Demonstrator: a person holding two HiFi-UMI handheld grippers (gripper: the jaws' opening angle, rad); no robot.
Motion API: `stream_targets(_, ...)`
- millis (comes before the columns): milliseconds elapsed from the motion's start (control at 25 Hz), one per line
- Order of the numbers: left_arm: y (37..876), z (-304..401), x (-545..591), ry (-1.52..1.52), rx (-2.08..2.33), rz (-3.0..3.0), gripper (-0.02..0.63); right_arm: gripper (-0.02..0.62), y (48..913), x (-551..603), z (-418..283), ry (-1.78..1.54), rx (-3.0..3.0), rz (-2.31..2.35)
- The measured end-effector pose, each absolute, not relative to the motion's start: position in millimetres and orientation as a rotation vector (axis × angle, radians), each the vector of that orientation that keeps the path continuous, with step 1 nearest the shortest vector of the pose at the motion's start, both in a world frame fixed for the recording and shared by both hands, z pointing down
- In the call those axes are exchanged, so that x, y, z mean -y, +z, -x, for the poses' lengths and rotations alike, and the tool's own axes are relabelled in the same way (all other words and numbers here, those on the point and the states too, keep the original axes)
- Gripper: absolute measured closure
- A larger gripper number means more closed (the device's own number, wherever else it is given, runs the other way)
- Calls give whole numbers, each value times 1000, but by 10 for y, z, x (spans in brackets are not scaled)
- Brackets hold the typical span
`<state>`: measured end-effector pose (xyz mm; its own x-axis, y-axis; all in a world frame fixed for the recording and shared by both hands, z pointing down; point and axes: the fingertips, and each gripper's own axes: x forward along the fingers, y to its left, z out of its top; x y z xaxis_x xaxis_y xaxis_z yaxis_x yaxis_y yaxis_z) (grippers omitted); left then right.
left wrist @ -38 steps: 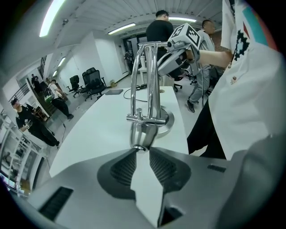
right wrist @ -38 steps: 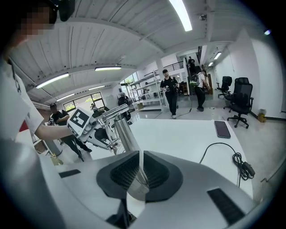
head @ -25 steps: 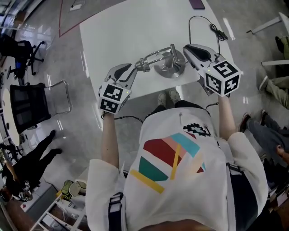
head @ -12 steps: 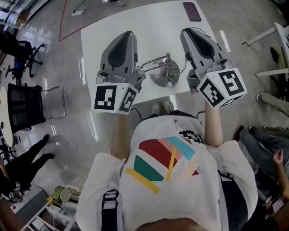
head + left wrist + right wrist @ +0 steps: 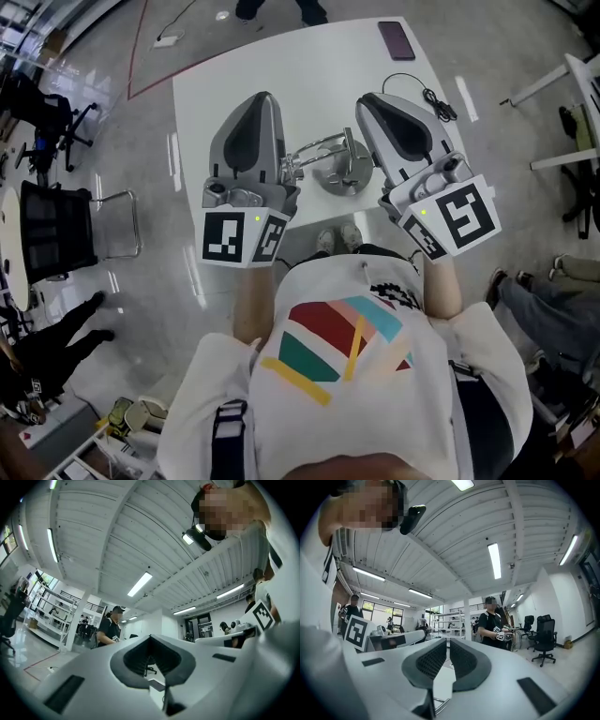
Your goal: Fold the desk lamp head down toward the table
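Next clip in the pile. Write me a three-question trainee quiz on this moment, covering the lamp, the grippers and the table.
1. True or false: the left gripper is gripping the desk lamp.
2. What lies near the far right corner of the white table? A) a dark phone B) a mug C) an open book
3. Fill in: the jaws of the right gripper are ___, with nothing between them.
Key: 1 false, it is raised clear of the lamp and empty; 2 A; 3 shut.
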<state>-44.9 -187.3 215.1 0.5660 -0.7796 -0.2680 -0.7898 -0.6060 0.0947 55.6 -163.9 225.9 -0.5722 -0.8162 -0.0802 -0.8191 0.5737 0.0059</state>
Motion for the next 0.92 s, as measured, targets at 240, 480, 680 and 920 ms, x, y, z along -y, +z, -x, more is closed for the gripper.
stream_targets(240, 2249, 381, 1819, 396, -1359, 2778, 561, 563, 2333, 1613, -464, 82, -2776, 1419)
stream_targets(480, 2246, 347, 1847, 401, -1349, 2795, 561, 563, 2391, 1629, -485, 85, -2794, 1439)
stream_targets(680, 2226, 312, 1827, 423, -1324, 2806, 561, 563, 2391, 1623, -533, 113, -2790, 1465)
stream_targets(920, 2238, 313, 1815, 432, -1331, 2834, 561, 563, 2395, 1598, -603, 102, -2784, 1504)
